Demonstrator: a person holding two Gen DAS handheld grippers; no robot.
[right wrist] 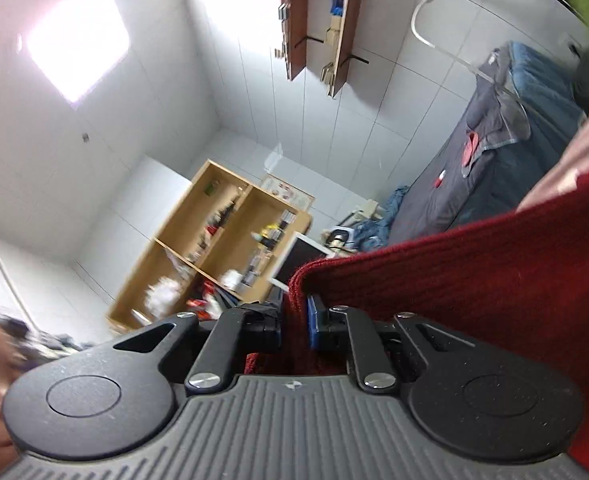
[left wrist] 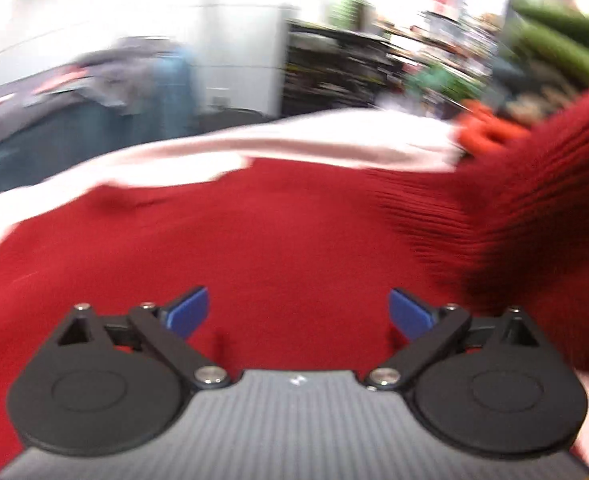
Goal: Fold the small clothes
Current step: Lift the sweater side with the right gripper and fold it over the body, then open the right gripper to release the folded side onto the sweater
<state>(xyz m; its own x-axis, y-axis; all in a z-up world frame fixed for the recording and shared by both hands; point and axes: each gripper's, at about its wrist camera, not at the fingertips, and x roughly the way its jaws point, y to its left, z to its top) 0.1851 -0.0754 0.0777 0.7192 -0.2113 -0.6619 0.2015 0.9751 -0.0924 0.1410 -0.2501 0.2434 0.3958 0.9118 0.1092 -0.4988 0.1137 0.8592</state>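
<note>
From the left wrist, the left gripper [left wrist: 299,312] hangs tilted down over a red knitted garment [left wrist: 254,240], its jaws spread wide with nothing between the blue pads [left wrist: 190,314]; only flat red knit shows in the gap. The garment lies spread over a pale pink surface [left wrist: 294,140], which shows along its far edge and at the left. On the right, a ribbed part of the same red knit is lifted off the surface and rises toward the upper right corner. The far background is blurred; a grey and blue bed [left wrist: 94,104] sits at far left.

From the right wrist, the right gripper [right wrist: 294,326] points about level, rolled so the room looks tipped. Its jaws are clenched on a folded edge of the red knitted garment, which stretches away to the right. Beyond stand a wooden shelf unit [right wrist: 214,248], a wall shelf [right wrist: 322,20] and the bed. A person's face shows at the lower left edge.
</note>
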